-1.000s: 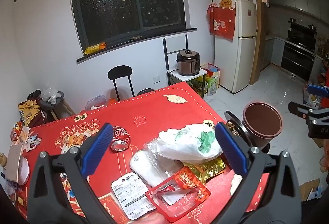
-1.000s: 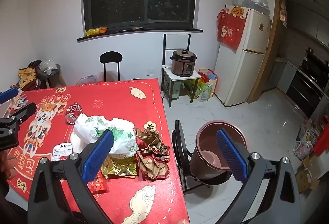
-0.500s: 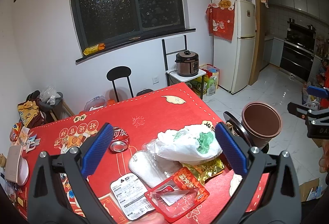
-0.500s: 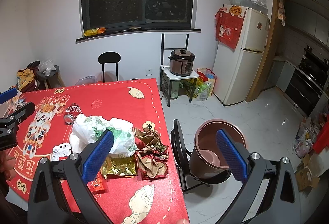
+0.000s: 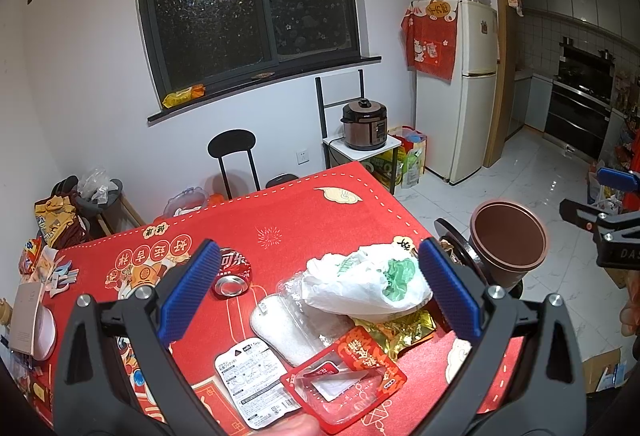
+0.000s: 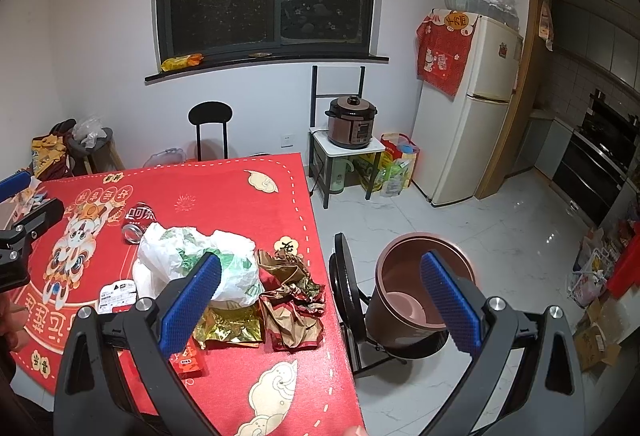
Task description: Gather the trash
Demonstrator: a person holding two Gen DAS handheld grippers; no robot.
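Both grippers [image 5: 320, 292] [image 6: 320, 300] spread wide, holding nothing. Trash pile [image 6: 224, 276] near table's [image 6: 240, 204] right edge, bin [image 6: 416, 300] on a chair just beside it. Open floor [image 6: 460, 220] beyond. Bottom wrappers partly cut off.

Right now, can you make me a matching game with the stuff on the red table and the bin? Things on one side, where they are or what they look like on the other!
Things:
1. soda can
2. white plastic bag
3. brown bin
4. gold wrapper

Clues:
A. stands on the floor beside the table, open at the top
B. lies on its side, its silver end facing the camera
C. shiny and flat, partly tucked under the bag
D. puffy, with green print, in the middle of the pile

Pairs: 1-B, 2-D, 3-A, 4-C
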